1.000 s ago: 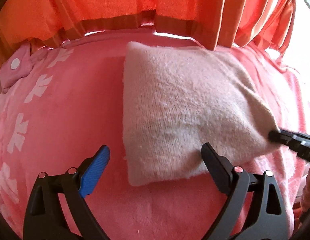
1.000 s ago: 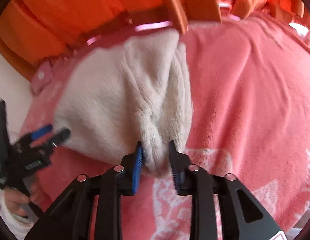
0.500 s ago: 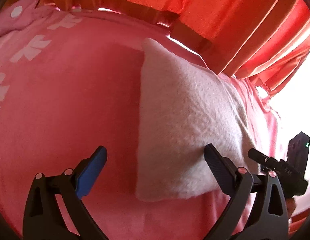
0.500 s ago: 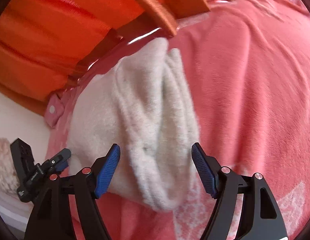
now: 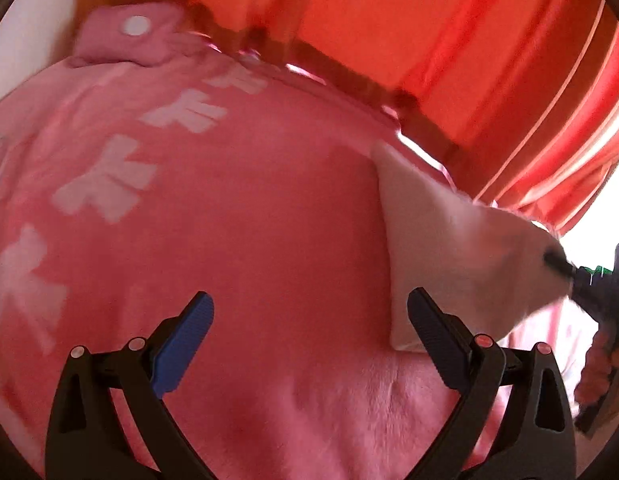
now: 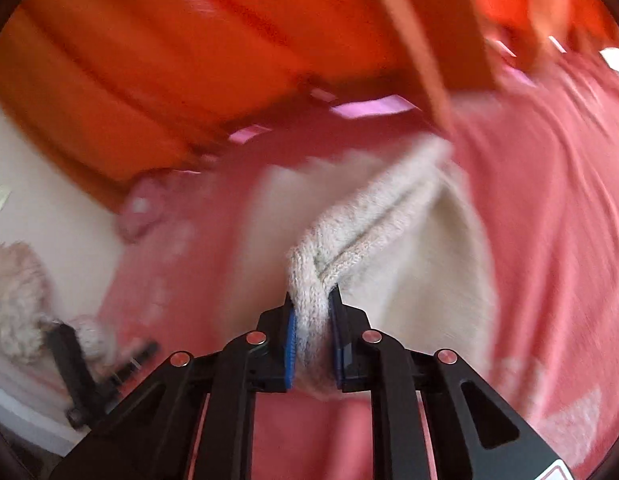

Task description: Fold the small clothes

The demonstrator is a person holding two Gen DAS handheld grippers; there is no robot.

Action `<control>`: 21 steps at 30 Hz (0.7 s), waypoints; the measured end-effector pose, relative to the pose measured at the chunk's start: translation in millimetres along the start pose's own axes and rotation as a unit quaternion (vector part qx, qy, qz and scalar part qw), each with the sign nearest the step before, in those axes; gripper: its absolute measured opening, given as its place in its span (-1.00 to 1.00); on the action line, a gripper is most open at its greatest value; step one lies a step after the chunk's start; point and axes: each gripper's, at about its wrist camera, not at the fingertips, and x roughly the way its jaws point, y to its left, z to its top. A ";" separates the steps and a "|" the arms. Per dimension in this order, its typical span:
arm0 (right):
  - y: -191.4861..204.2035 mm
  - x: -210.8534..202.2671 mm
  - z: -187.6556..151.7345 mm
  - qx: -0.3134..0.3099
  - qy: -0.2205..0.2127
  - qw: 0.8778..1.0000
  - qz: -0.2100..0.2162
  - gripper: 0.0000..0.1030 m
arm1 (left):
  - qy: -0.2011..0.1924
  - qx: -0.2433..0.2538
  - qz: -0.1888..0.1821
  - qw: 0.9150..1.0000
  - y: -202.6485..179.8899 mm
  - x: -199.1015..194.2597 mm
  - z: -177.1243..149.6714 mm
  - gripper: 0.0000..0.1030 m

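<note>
A folded cream knitted garment lies on the pink blanket at the right of the left wrist view. My left gripper is open and empty above the blanket, just left of the garment. My right gripper is shut on the near edge of the garment, which bunches between the pads and lifts off the blanket. The right gripper's tip shows at the garment's right corner in the left wrist view. The right wrist view is blurred.
Orange curtains hang along the far side of the bed. A pink snap tab of the blanket lies at the far left. A second fluffy cream item lies low at the left beside the left gripper.
My right gripper opened, then shut again on the garment's near edge and lifted it. My left gripper swung left, away from the garment, still open.
</note>
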 end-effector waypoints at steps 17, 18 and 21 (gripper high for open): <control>262.4 258.2 -77.8 -0.238 0.203 0.950 0.014 -0.76 | -0.052 -0.047 0.042 0.997 104.1 -117.8 -20.2 0.89; 258.0 241.1 -61.6 -0.217 0.185 0.958 0.035 -0.77 | -0.052 -0.046 0.040 0.997 103.1 -116.9 -19.3 0.89; 223.7 168.0 -7.1 -0.161 0.109 0.978 0.075 -0.77 | -0.049 -0.046 0.028 0.997 94.3 -109.1 -10.9 0.89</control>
